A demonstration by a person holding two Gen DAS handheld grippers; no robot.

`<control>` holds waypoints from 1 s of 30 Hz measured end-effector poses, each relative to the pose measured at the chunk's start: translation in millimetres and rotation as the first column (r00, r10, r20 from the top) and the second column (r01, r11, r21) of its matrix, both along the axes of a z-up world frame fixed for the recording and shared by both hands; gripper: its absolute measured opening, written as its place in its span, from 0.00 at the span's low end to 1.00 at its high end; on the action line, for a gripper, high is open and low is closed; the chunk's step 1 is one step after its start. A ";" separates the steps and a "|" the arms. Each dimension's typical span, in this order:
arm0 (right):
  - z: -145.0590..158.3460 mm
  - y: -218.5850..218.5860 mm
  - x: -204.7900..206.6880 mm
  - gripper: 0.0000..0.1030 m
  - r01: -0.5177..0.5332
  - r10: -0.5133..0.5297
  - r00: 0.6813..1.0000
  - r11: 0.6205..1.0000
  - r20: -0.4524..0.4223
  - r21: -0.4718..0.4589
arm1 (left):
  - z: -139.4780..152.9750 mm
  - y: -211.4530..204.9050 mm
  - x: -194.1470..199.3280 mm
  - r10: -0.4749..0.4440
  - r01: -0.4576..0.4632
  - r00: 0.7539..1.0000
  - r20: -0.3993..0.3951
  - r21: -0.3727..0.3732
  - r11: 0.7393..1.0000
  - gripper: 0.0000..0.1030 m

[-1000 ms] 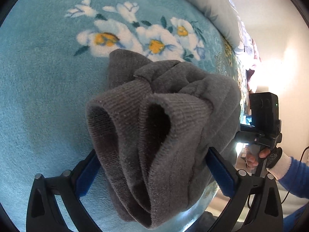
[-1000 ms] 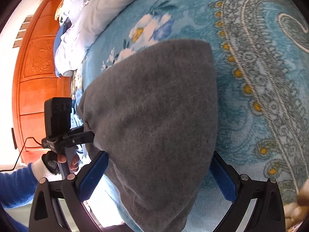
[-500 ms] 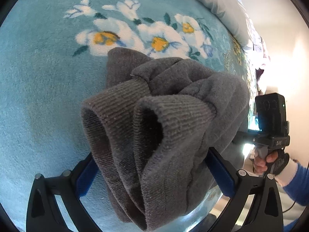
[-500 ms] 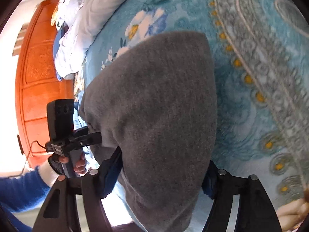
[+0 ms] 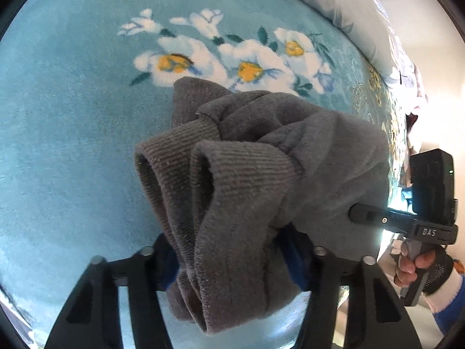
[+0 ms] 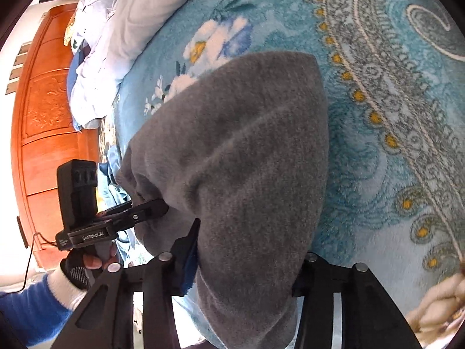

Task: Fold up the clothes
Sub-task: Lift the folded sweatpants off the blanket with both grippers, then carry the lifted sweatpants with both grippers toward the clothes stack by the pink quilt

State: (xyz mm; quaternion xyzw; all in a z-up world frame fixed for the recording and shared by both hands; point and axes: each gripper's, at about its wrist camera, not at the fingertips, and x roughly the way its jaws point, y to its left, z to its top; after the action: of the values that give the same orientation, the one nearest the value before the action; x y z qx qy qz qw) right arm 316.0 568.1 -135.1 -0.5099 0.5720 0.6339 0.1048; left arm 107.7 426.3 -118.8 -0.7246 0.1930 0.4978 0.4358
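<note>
A grey knit garment point(image 5: 305, 145) lies bunched on a teal blanket, its two ribbed cuffs point(image 5: 232, 168) turned toward the left wrist camera. My left gripper point(image 5: 232, 250) is closing, and its blue pads press on the cuff end from both sides. In the right wrist view the garment point(image 6: 247, 145) shows a smooth rounded fold. My right gripper point(image 6: 247, 264) is closing on that end, with its left pad against the cloth and its right pad hidden behind it. Each gripper also shows in the other's view, the right gripper point(image 5: 357, 215) and the left gripper point(image 6: 159, 205), with tips at the cloth.
The teal blanket point(image 5: 72, 131) with white flowers covers the bed. A pale duvet point(image 6: 136, 20) lies heaped along its far side. An orange wooden panel point(image 6: 43, 122) stands beyond the bed's edge. A gloved hand point(image 5: 421, 264) with a blue sleeve holds the right gripper.
Both grippers' jaws have come in from wide apart onto the grey garment. The cuff end has bunched narrower and sits a little higher in the left wrist view.
</note>
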 end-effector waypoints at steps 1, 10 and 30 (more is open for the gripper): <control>2.8 -2.2 -2.6 0.43 0.000 0.000 1.000 1.000 0.003 0.005 | 3.2 0.0 1.6 -0.001 0.001 1.000 -0.008 -0.002 1.000 0.50; 43.6 -17.6 -9.5 0.36 0.012 -0.013 1.000 0.998 0.010 0.056 | 48.1 -16.4 23.8 0.005 -0.004 1.000 -0.023 0.021 1.000 0.43; 186.9 -104.1 110.1 0.36 0.156 -0.168 0.986 0.947 0.020 0.281 | 157.7 -55.9 121.0 -0.170 0.168 0.985 -0.015 0.261 0.951 0.43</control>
State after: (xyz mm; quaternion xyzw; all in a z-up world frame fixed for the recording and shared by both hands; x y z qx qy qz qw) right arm 426.2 463.9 51.8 -0.4553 0.5145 0.6859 0.2398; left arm 228.7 370.4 38.9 -0.6436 0.1854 0.4767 0.5693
